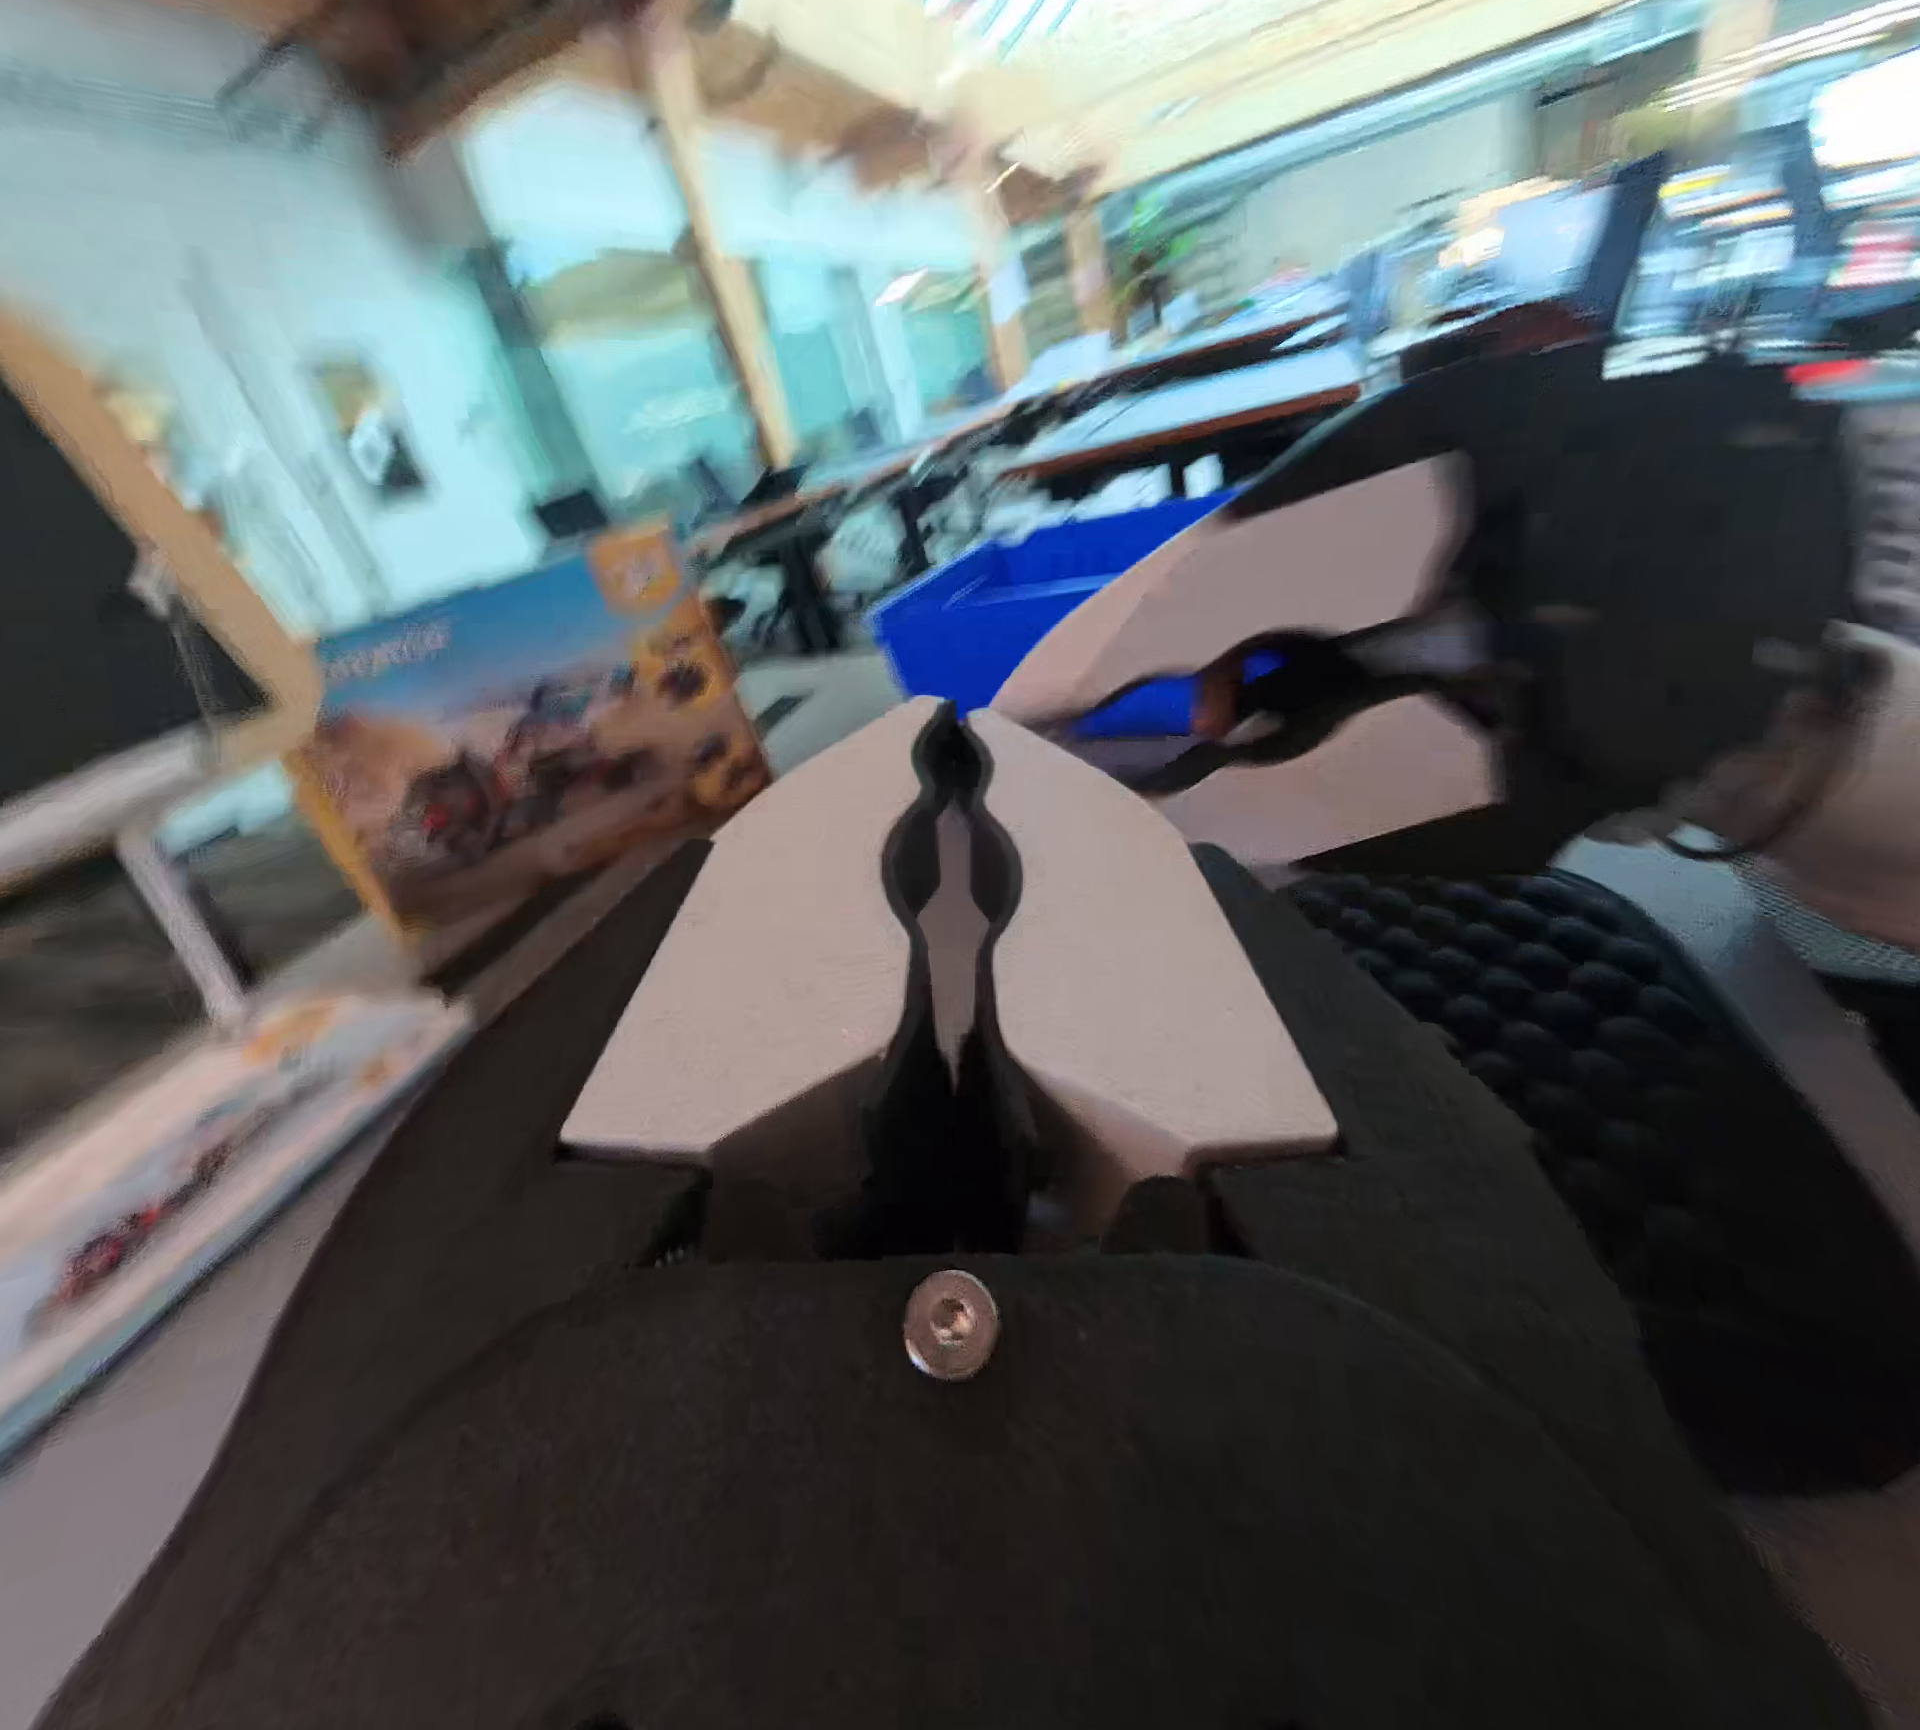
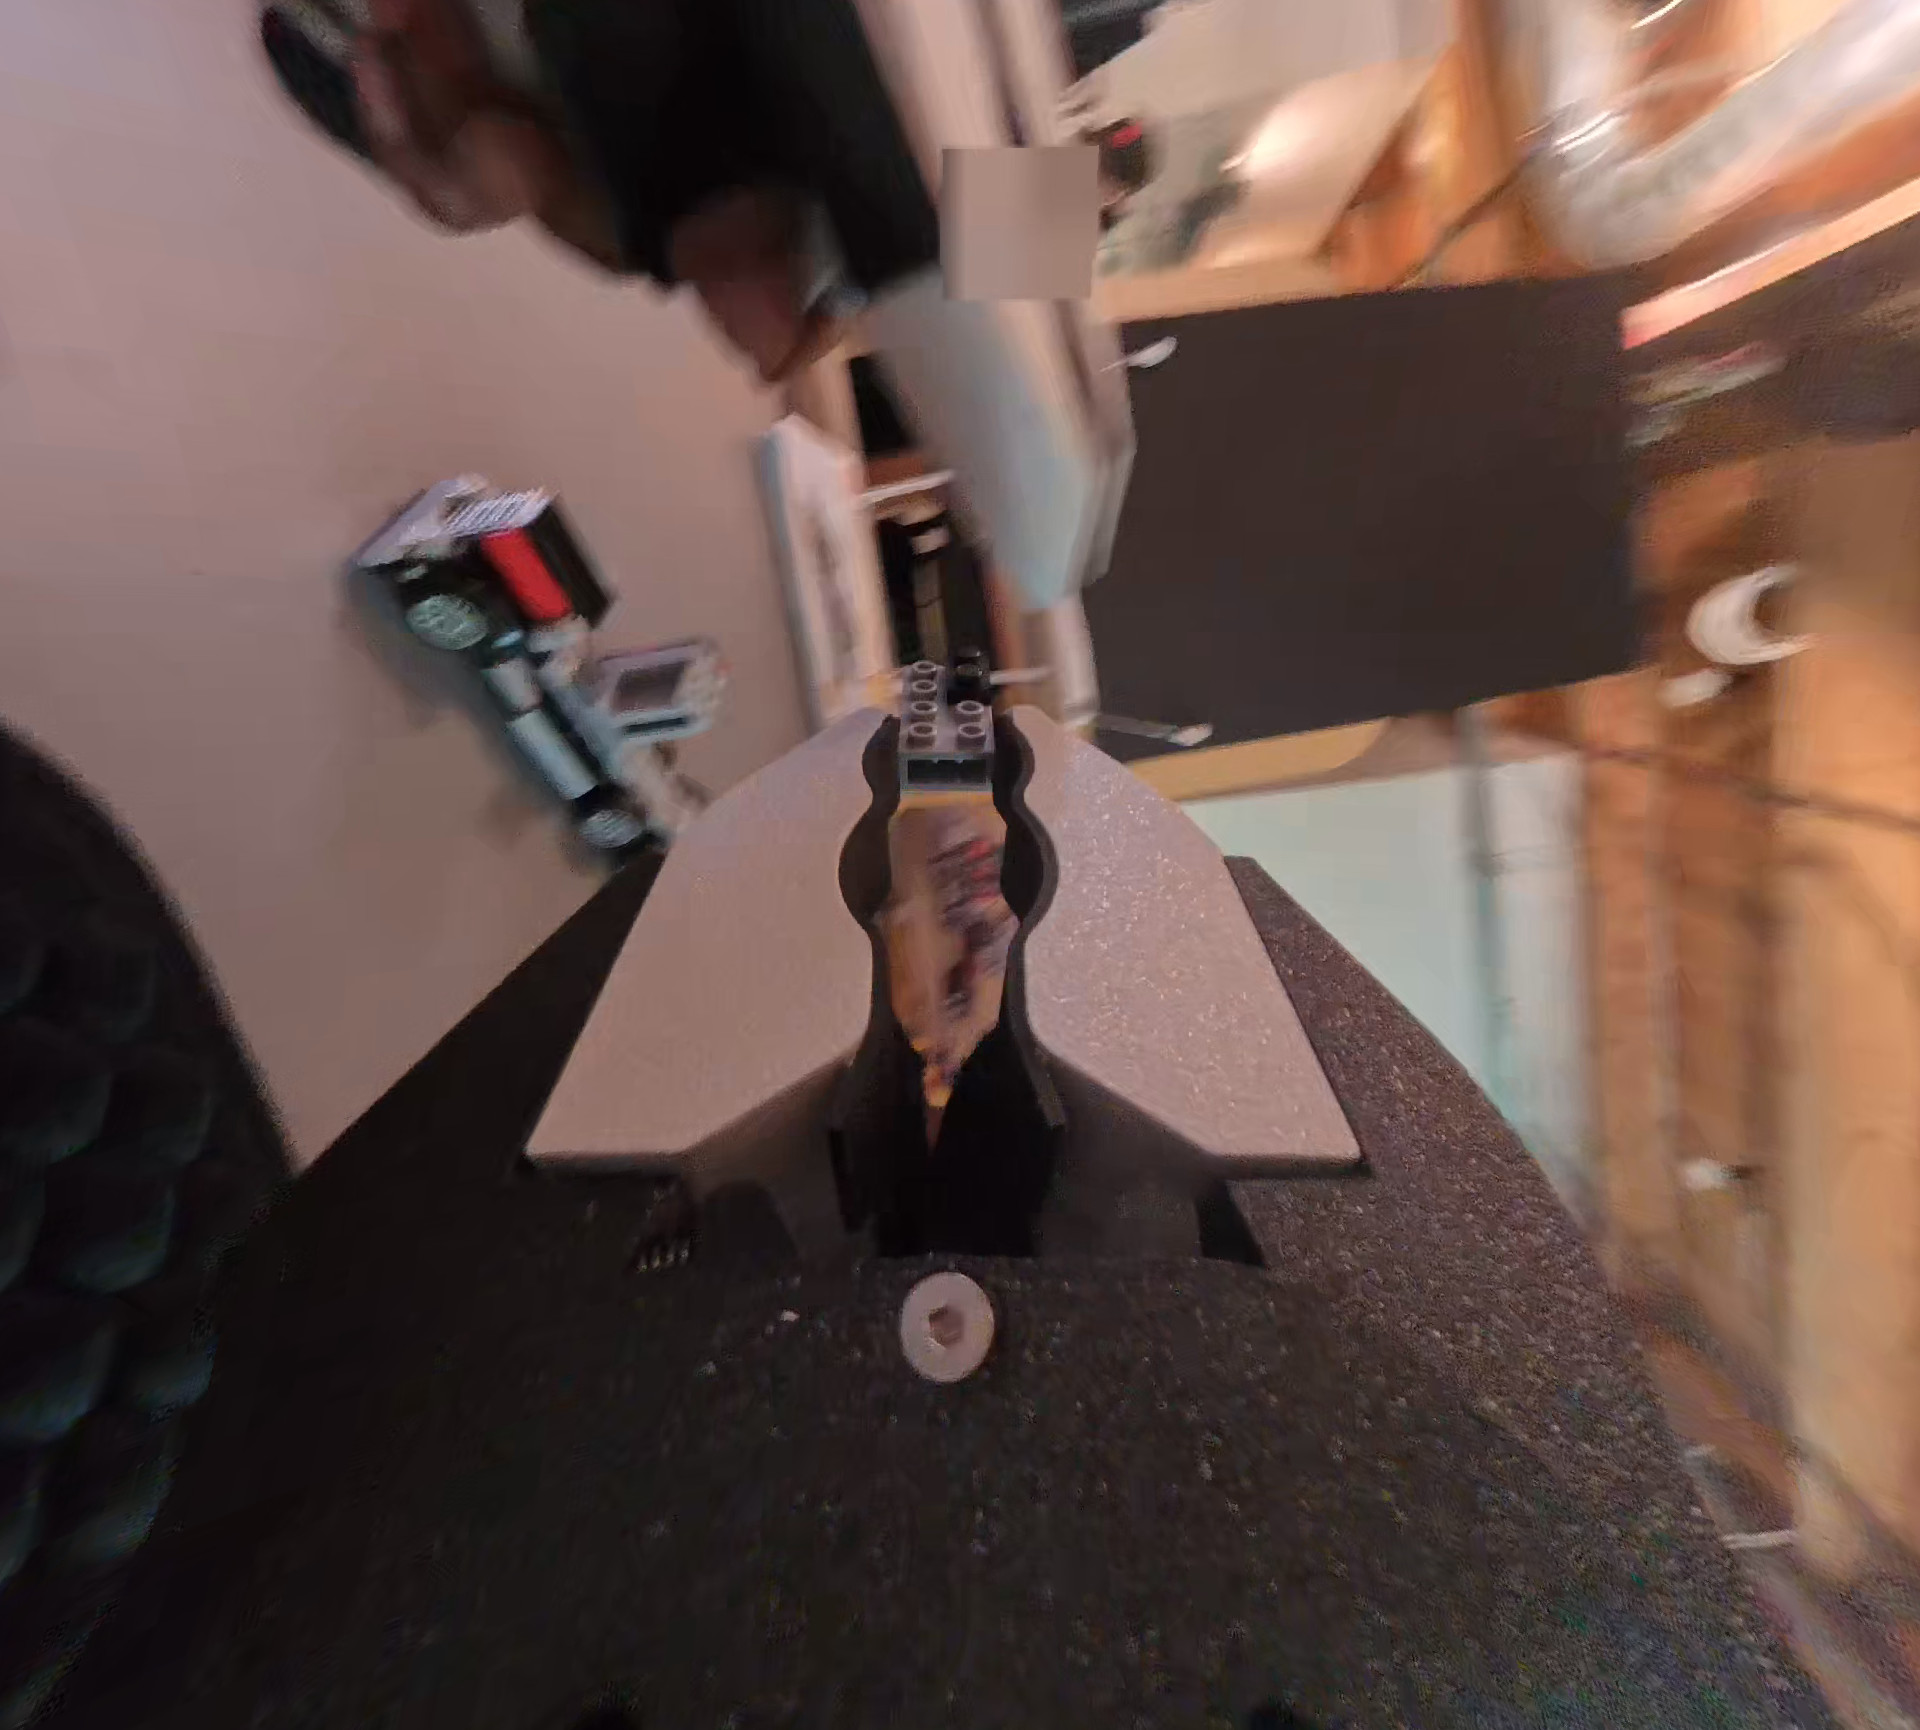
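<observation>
A grey studded building brick (image 2: 943, 730) sits clamped between the right gripper (image 2: 948, 750) pads, a small black piece on its far end. The left gripper (image 1: 951, 724) is closed on nothing. A partly built brick vehicle (image 2: 520, 641) lies on the table (image 2: 208, 330); a blue bin (image 1: 997, 631) and toy box (image 1: 530, 724) stand beyond.

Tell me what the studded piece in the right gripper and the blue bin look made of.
Studded grey piece, clamped by the right gripper: likely moulded hard plastic, matte, with crisp round studs. Blue bin: probably rigid plastic; uniform saturated colour, thin straight walls, though blurred.
</observation>
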`<state>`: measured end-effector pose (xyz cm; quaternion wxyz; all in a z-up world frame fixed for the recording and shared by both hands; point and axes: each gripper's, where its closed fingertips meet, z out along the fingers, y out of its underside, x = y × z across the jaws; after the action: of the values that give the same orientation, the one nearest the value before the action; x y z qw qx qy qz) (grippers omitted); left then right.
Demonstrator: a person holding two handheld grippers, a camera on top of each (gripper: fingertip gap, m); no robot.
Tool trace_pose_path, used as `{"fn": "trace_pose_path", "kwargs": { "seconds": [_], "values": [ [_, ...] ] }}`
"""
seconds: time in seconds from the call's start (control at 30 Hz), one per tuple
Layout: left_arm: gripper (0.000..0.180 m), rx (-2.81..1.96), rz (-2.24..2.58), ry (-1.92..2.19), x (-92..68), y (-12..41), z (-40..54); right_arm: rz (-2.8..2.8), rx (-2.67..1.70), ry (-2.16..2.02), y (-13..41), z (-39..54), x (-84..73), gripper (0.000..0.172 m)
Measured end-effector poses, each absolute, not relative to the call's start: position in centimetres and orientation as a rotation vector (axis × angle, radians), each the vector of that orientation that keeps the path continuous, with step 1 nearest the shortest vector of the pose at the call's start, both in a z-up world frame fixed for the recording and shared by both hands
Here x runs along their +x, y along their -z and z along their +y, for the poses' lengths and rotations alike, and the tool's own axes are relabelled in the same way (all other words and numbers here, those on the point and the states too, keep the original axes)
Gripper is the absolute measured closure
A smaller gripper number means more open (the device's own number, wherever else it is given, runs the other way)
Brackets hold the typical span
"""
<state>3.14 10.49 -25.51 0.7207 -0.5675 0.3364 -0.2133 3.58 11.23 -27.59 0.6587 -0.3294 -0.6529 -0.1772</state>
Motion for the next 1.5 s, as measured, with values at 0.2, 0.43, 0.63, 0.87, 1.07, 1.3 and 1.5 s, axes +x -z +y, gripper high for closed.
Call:
{"fn": "trace_pose_path", "kwargs": {
  "seconds": [0.2, 0.43, 0.63, 0.87, 1.07, 1.3, 1.5],
  "values": [
    [0.173, -1.292, 0.809, 0.372, 3.1, 25.8, 10.7, -1.492, -0.688, 0.373, 28.5, 11.7, 3.5, 0.155],
    [0.164, -1.226, 1.167, 0.084, 3.6, 29.0, 10.6, -1.673, -0.773, 0.104, 30.0, 10.6, 4.5, 0.155],
    [0.166, -1.197, 1.324, -0.092, 4.5, 31.1, 10.4, -1.785, -0.801, 0.037, 31.3, 9.7, 5.0, 0.155],
    [0.163, -1.205, 1.462, -0.124, 5.2, 33.0, 9.6, -1.933, -0.765, 0.066, 33.0, 8.9, 5.5, 0.155],
    [0.164, -1.225, 1.506, -0.105, 5.6, 33.7, 9.2, -1.962, -0.759, 0.103, 33.5, 8.8, 5.4, 0.155],
    [0.171, -1.260, 1.521, -0.036, 5.8, 34.3, 8.8, -2.007, -0.729, 0.105, 34.0, 8.4, 5.5, 0.155],
    [0.173, -1.282, 1.467, 0.016, 5.6, 33.3, 8.8, -1.920, -0.724, -0.004, 32.9, 8.2, 5.1, 0.154]
  ]
}}
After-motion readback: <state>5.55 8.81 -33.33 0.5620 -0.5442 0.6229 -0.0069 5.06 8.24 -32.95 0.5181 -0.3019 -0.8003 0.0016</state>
